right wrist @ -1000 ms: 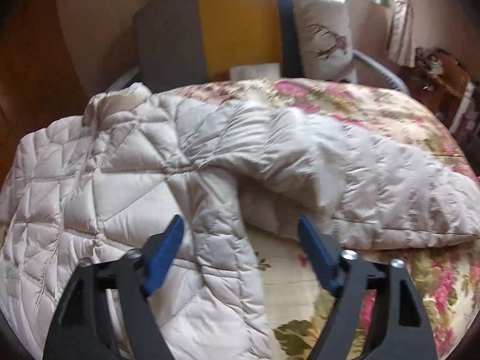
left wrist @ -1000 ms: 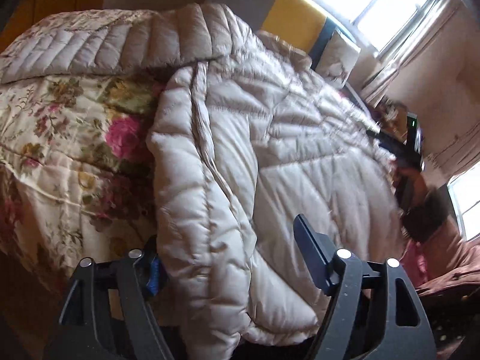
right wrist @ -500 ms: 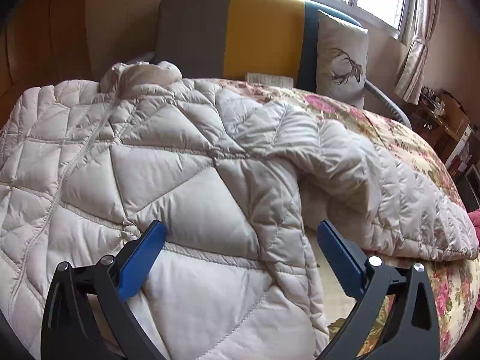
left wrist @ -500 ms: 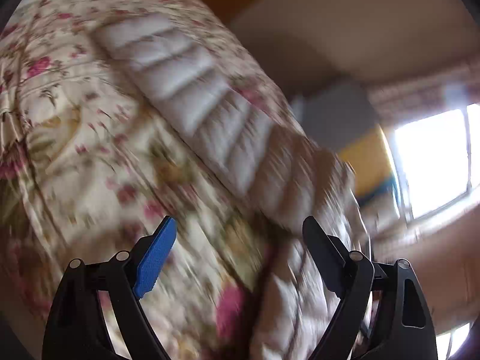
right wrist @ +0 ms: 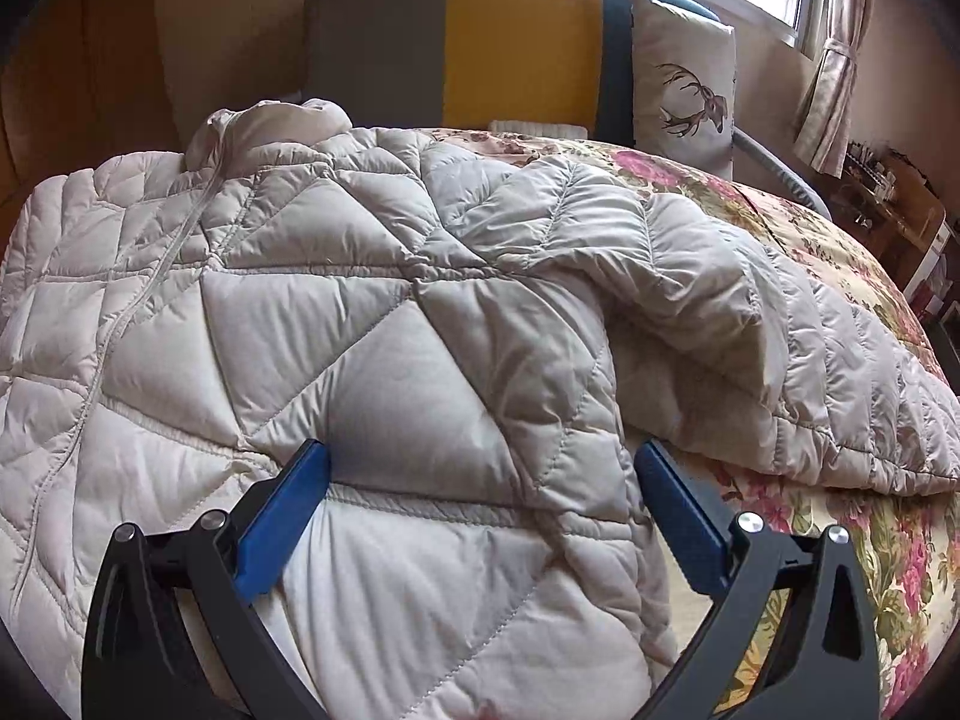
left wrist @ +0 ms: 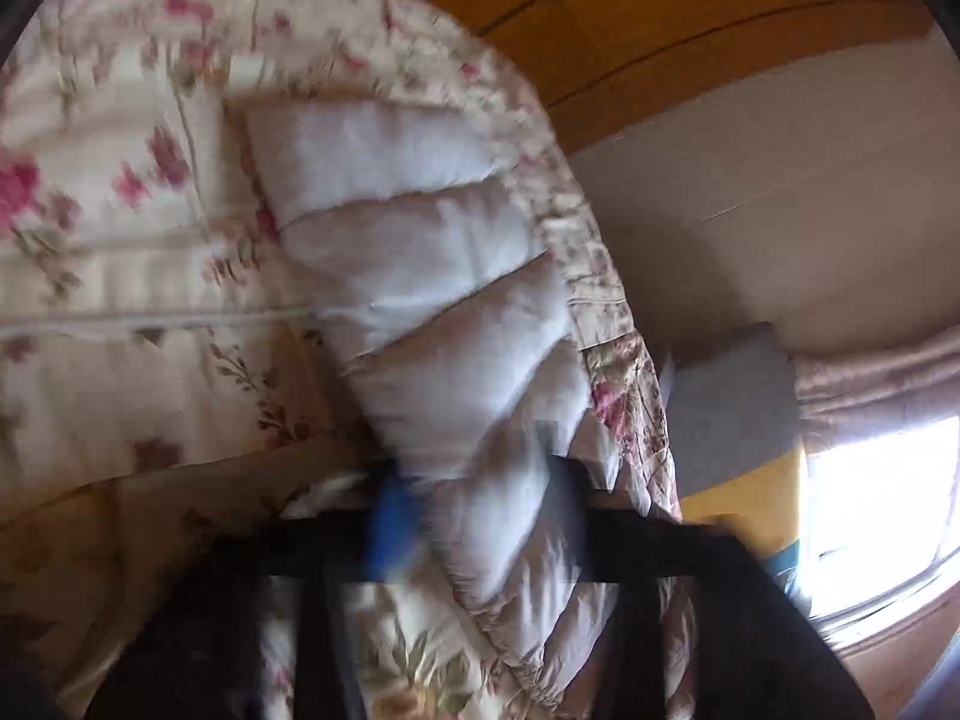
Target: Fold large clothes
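Observation:
A beige quilted puffer jacket (right wrist: 372, 324) lies spread on a floral bedspread (right wrist: 840, 540), one sleeve (right wrist: 750, 312) folded across to the right. My right gripper (right wrist: 480, 510) is open, its blue pads on either side of the jacket's lower front edge. In the blurred left wrist view, the other sleeve (left wrist: 432, 300) lies on the bedspread (left wrist: 120, 240). My left gripper (left wrist: 474, 516) straddles the sleeve's near part, its fingers closer together than before; blur hides whether they grip it.
A grey, yellow and blue headboard (right wrist: 516, 42) and a deer-print pillow (right wrist: 684, 78) stand behind the bed. A window with curtains (right wrist: 828, 78) is at the right. Wooden panelling (left wrist: 660, 18) shows beyond the bed's edge.
My left gripper swung from the jacket body to the left sleeve and its fingers narrowed around it. My right gripper moved forward over the jacket's lower edge and stayed open.

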{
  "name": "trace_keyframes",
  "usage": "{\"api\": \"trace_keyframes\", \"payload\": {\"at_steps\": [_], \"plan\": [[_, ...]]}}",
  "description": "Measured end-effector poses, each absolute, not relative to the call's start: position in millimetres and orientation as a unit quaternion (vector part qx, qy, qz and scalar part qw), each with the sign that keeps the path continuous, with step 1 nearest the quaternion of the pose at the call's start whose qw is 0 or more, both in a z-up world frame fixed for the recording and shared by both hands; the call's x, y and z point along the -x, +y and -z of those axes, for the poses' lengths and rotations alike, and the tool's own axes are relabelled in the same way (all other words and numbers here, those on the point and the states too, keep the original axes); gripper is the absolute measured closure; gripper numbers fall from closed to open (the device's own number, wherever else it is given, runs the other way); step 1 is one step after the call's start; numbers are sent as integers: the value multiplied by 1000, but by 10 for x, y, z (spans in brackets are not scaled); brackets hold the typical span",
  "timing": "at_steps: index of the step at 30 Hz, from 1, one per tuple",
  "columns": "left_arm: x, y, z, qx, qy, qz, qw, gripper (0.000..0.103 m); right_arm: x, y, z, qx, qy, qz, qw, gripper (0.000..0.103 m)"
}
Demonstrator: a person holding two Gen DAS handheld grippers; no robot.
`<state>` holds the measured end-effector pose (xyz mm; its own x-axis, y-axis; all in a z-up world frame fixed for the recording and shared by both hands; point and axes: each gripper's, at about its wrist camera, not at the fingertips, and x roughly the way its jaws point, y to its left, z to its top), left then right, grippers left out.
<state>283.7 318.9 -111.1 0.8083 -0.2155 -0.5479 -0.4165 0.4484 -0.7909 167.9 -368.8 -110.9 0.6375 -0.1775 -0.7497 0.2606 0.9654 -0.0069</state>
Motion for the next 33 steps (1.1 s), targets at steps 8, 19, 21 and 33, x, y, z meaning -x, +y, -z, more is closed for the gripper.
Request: {"api": "trace_keyframes", "payload": {"at_steps": [8,19,21,33], "plan": [[-2536,3557,735,495,234,-84,832,99,-1711,-3713,1137,-57,414,112,902,2],[-2447,2800,-15,386,182,-61,902,99,-1717,-3745,1147,-59,413,111,902,2],[-2444,2544,-272,359,167,-34,918,99,-1716,-3746,1148,-59,413,111,902,2],[-2375,172,-994,73,173,177,966,99,-1710,-3752,1143,-61,412,109,903,2]]}}
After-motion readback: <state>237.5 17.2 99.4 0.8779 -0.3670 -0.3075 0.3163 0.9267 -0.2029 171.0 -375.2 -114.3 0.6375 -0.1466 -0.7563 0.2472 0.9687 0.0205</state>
